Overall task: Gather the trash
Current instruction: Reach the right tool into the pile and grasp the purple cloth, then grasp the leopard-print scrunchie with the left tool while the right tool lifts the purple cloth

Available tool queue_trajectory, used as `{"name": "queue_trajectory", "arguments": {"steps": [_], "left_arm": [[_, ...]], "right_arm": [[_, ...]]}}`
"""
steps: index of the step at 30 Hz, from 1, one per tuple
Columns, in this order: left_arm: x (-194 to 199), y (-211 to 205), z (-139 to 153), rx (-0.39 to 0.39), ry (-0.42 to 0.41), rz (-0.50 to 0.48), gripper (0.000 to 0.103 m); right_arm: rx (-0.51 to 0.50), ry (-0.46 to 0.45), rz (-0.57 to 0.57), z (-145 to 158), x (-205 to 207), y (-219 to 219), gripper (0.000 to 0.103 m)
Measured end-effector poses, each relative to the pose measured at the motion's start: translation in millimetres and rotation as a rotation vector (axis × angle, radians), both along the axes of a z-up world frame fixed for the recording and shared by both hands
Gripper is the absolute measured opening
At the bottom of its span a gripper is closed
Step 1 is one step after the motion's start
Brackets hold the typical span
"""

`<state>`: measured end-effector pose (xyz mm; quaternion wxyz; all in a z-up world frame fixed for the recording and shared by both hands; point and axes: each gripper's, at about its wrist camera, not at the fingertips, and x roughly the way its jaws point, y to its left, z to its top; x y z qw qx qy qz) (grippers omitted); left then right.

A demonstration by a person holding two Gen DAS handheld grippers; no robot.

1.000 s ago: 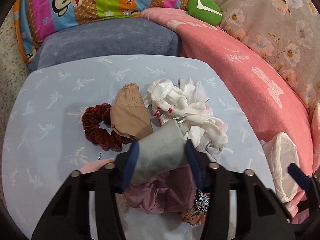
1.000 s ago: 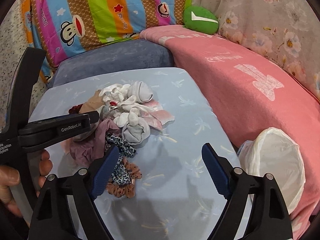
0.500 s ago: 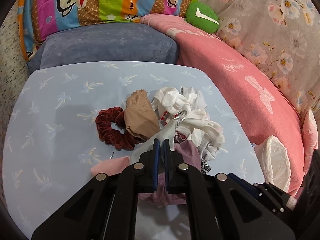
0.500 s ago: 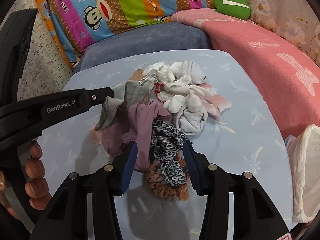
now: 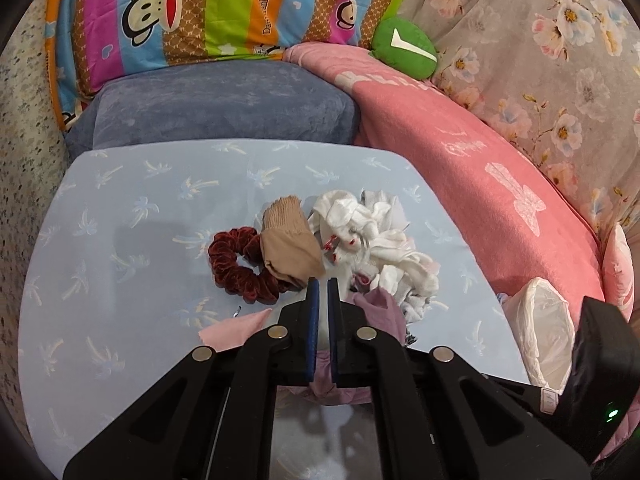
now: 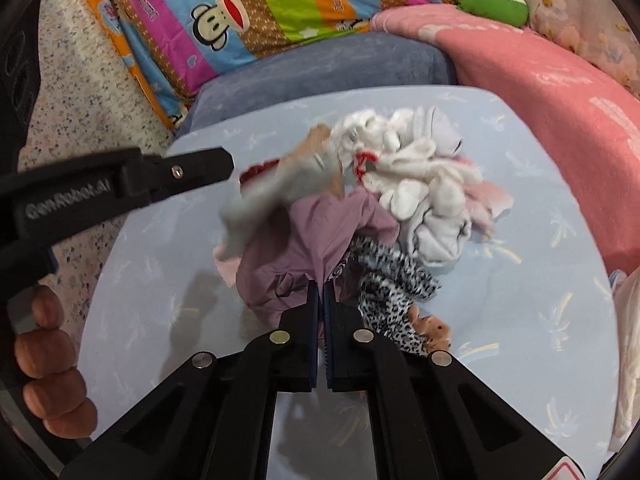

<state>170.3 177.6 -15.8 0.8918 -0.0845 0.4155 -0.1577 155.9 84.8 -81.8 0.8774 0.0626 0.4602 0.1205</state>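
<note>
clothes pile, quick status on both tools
Left tool shut on grey cloth, lifted off pile. Right tool just closed, shut on mauve cloth. White bag waits at table edge. White socks tangled alongside.

Grey sock (image 6: 256, 204) lifted, blurry, mauve cloth (image 6: 316, 236) w/ pile

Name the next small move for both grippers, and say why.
Probably lift both and carry them toward the white bag. The left gripper has pinched the grey sock, the right gripper has just closed on the mauve cloth, and both pieces trail into the pile.
</note>
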Motion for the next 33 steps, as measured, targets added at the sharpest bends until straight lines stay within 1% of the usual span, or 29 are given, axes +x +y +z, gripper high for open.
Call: {"name": "queue_trajectory", "arguments": {"steps": [3, 7, 9, 12, 14, 15, 16, 17, 18, 20, 24, 27, 33], "left_arm": [[-3.6, -4.5, 13.6, -0.002, -0.030, -0.006, 0.004], [-7.8, -11.7, 24.8, 0.007, -0.051, -0.013, 0.004], [-10.4, -14.2, 25.5, 0.011, -0.053, -0.016, 0.004], [-12.4, -16.6, 20.6, 0.016, -0.027, -0.020, 0.005], [-12.8, -18.2, 13.6, 0.019, 0.001, -0.023, 0.015], [-13.0, -18.3, 8.0, 0.028, 0.010, -0.017, 0.028], [-14.7, -18.8, 5.4, 0.038, 0.010, -0.011, 0.045], [-16.4, -18.9, 0.3, 0.052, 0.010, -0.003, 0.051], [-18.7, -19.7, -3.3, 0.058, 0.007, -0.004, 0.055], [-22.8, -21.6, -9.8, 0.064, 0.016, -0.023, 0.055], [-26.7, -29.7, -29.9, 0.084, 0.061, -0.052, 0.055], [-31.7, -39.0, -33.1, 0.075, 0.066, -0.083, 0.055], [-41.1, -75.1, -33.2, 0.071, 0.058, -0.164, 0.055]], "right_arm": [[0.021, -0.045, -0.014, 21.7, -6.2, -9.4, 0.003], [0.037, -0.104, -0.037, 50.5, -15.0, -24.4, 0.003], [0.046, -0.129, -0.055, 62.5, -20.9, -34.0, 0.003], [0.058, -0.146, -0.079, 77.1, -27.1, -47.0, 0.003], [0.062, -0.156, -0.097, 81.5, -29.8, -56.0, 0.003], [0.068, -0.159, -0.106, 83.7, -30.6, -61.1, 0.003], [0.072, -0.163, -0.116, 85.1, -32.3, -66.0, 0.003], [0.077, -0.167, -0.129, 87.4, -33.8, -72.0, 0.003], [0.082, -0.172, -0.139, 89.0, -34.8, -76.5, 0.003], [0.085, -0.182, -0.156, 93.0, -35.9, -85.6, 0.003], [0.098, -0.203, -0.191, 99.3, -36.5, -100.2, 0.003], [0.098, -0.223, -0.219, 105.3, -35.3, -108.9, 0.003], [0.098, -0.266, -0.289, 116.8, -39.9, -135.0, 0.003]]}}
